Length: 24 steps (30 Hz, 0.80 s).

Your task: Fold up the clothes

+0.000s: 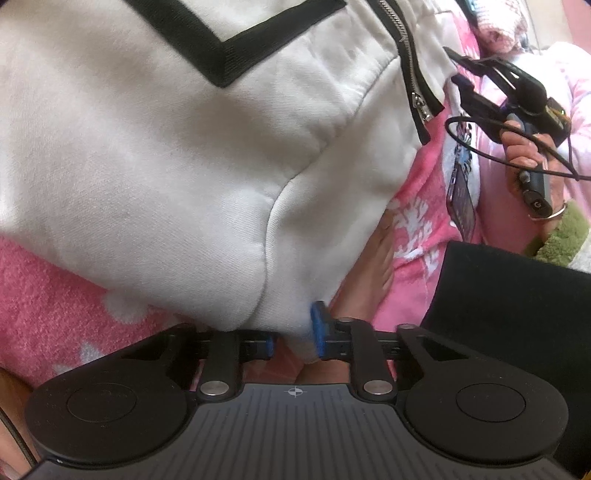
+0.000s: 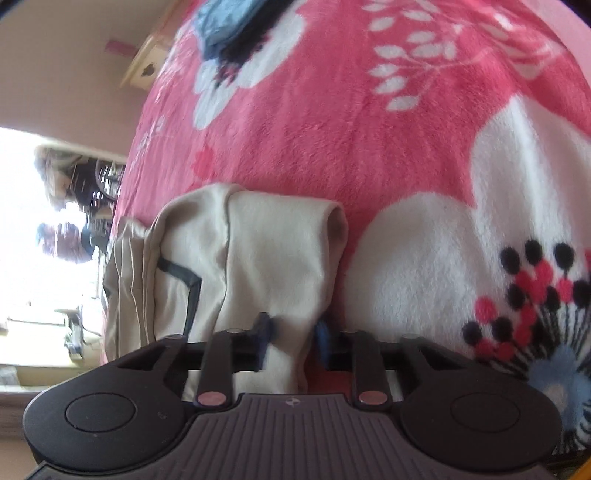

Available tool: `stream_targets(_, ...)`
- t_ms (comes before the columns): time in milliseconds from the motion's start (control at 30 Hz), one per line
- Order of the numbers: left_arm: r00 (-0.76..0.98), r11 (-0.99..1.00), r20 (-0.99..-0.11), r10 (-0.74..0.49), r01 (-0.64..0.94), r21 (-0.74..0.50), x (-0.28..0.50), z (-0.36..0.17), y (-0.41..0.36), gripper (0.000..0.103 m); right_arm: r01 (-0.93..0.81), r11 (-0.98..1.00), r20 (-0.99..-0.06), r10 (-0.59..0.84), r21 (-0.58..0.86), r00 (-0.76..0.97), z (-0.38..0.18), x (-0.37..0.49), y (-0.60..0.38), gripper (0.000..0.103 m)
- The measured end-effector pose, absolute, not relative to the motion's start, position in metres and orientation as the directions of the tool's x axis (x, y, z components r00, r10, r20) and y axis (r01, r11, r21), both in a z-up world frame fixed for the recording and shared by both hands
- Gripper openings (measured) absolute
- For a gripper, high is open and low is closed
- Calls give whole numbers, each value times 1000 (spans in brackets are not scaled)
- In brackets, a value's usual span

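Both pairs of jaws are drawn in on white cloth. On the left gripper, the blue pads pinch a lower edge of the white jacket, which spreads away from the camera over the pink flowered blanket. Black tape trim forms a V on the jacket's upper part, and a metal zip runs down its right side. A bare foot lies just beside the held edge. At the right of that view a hand holds the other gripper, with cables looping round it.

On the right gripper, the jaws are closed on a fold of the white garment, probably a sleeve of the same jacket, though the blur leaves that uncertain. The cloth lies on the blanket near the bed's edge, and blue clothing sits at its far end.
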<state>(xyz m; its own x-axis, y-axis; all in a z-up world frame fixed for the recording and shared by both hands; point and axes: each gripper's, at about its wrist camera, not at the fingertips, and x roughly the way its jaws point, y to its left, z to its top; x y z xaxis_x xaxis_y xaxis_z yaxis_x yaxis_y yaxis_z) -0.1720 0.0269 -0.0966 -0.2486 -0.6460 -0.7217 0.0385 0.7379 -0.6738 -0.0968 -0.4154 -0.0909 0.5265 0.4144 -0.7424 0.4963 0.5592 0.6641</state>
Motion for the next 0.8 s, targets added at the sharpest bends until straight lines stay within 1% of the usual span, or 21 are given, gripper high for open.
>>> stream_targets(33, -243, 738, -725, -645, 47, -673, -172, -95, 28, 7, 487, 571, -744, 413, 661, 525, -90, -97, -413, 12)
stream_targets(100, -230, 732, -726, -649, 73, -677, -171, -90, 28, 5, 468, 593, -746, 406, 655, 528, -86, -97, -409, 5)
stream_targets(133, -222, 726, -724, -653, 88, -682, -170, -87, 29, 5, 459, 603, -745, 402, 653, 532, -83, -97, -408, 5)
stream_targets(267, -179, 694, -708, -683, 143, -706, -167, -74, 30, 4, 412, 631, -729, 396, 658, 558, -71, -95, -401, 4)
stream_targets(367, -132, 693, -712, -690, 165, -702, -162, -68, 35, 4, 378, 641, -711, 400, 668, 578, -60, -93, -398, 4)
stream_targets(567, -8, 680, -691, -723, 165, -714, -142, -47, 58, 3, 318, 662, -684, 415, 679, 600, -43, -83, -386, 4)
stream_targets(800, 161, 691, -672, -723, 168, -703, -122, -14, 90, 3, 241, 671, -646, 456, 701, 612, -23, -62, -364, 4)
